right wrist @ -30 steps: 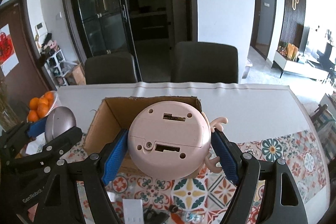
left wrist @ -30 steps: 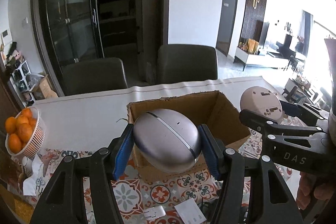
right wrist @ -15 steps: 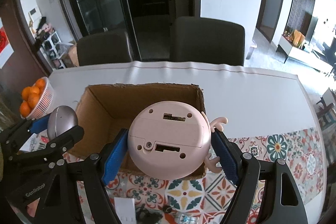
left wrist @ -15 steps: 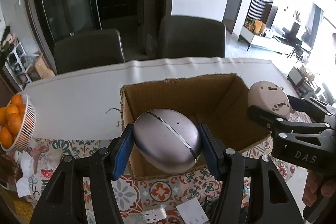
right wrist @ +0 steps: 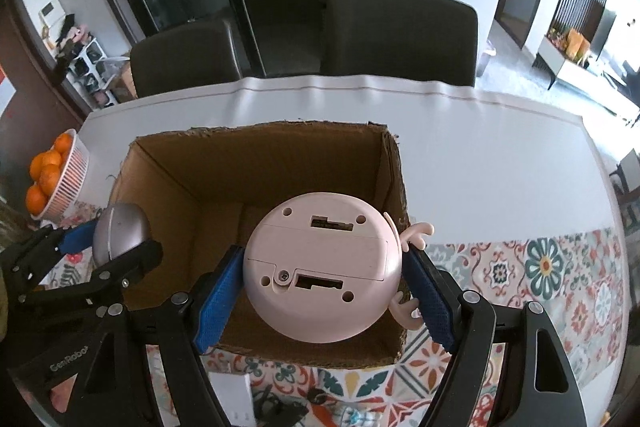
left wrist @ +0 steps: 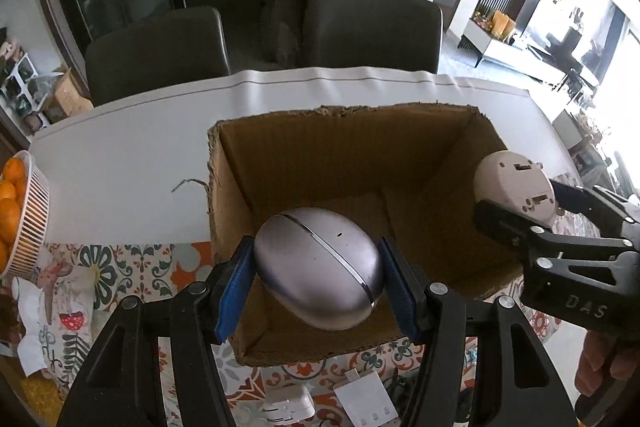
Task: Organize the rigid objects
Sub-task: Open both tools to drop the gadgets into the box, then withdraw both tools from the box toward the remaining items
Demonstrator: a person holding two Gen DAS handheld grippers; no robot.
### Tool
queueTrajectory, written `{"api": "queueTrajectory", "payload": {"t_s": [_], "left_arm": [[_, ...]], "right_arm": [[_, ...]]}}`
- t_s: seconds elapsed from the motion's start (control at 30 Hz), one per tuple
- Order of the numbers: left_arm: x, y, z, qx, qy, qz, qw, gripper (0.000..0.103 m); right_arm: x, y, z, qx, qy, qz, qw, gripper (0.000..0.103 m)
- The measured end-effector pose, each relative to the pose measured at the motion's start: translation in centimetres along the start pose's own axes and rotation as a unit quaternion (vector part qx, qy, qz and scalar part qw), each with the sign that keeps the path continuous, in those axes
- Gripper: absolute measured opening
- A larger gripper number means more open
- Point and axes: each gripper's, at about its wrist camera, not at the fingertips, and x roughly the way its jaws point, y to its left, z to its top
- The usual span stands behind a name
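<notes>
My left gripper (left wrist: 318, 273) is shut on a silver egg-shaped device (left wrist: 320, 267), held over the near left part of an open cardboard box (left wrist: 352, 147). My right gripper (right wrist: 326, 293) is shut on a round pink toy (right wrist: 320, 271) with small antlers, its underside facing the camera, above the near right part of the same box (right wrist: 256, 151). Each gripper shows in the other's view: the right one with the pink toy (left wrist: 514, 187) at the box's right wall, the left one with the silver egg (right wrist: 120, 233) at its left wall. The box floor looks bare.
A white basket of oranges (left wrist: 16, 211) stands at the table's left edge. Small white parts (left wrist: 364, 403) and cables lie on the patterned cloth (right wrist: 540, 267) in front of the box. Two dark chairs (left wrist: 372, 27) stand beyond the white table (left wrist: 120, 167).
Both grippers have come forward and down over the box, tilting more steeply, so its inside now fills the views. Both grips are unchanged.
</notes>
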Motion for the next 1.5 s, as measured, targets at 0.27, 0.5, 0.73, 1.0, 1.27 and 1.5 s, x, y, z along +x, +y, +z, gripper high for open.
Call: {"api": "queueTrajectory", "payload": {"t_s": [0.27, 0.5, 0.73, 1.0, 1.27, 1.5], "left_arm": [[-0.6, -0.2, 0.0, 0.001, -0.006, 0.004, 1.0, 0.066], [-3.5, -0.3, -0.5, 0.003, -0.038, 0.026, 0.999, 0.072], [-6.9, 0.0, -1.7, -0.008, -0.064, 0.02, 0.9977, 0.073], [-9.5, 0.8, -3.9, -0.011, -0.077, 0.033, 0.9964, 0.073], [-10.7, 1.5, -7.3, -0.019, -0.071, 0.047, 0.9962, 0.073], [-10.5, 2.3, -9.6, -0.03, -0.055, 0.049, 0.9968, 0.073]], "right_arm": [[-0.1, 0.4, 0.4, -0.007, 0.008, 0.002, 1.0, 0.08], [-2.3, 0.4, 0.0, 0.002, -0.024, -0.013, 1.0, 0.081], [-5.9, 1.0, -0.9, 0.019, -0.065, -0.017, 0.998, 0.081], [-8.9, 2.7, -2.7, 0.005, -0.097, -0.018, 0.995, 0.081], [-9.5, 4.3, -5.1, -0.008, -0.091, -0.006, 0.996, 0.081], [-8.6, 5.3, -6.9, -0.011, -0.066, 0.01, 0.998, 0.081]]}}
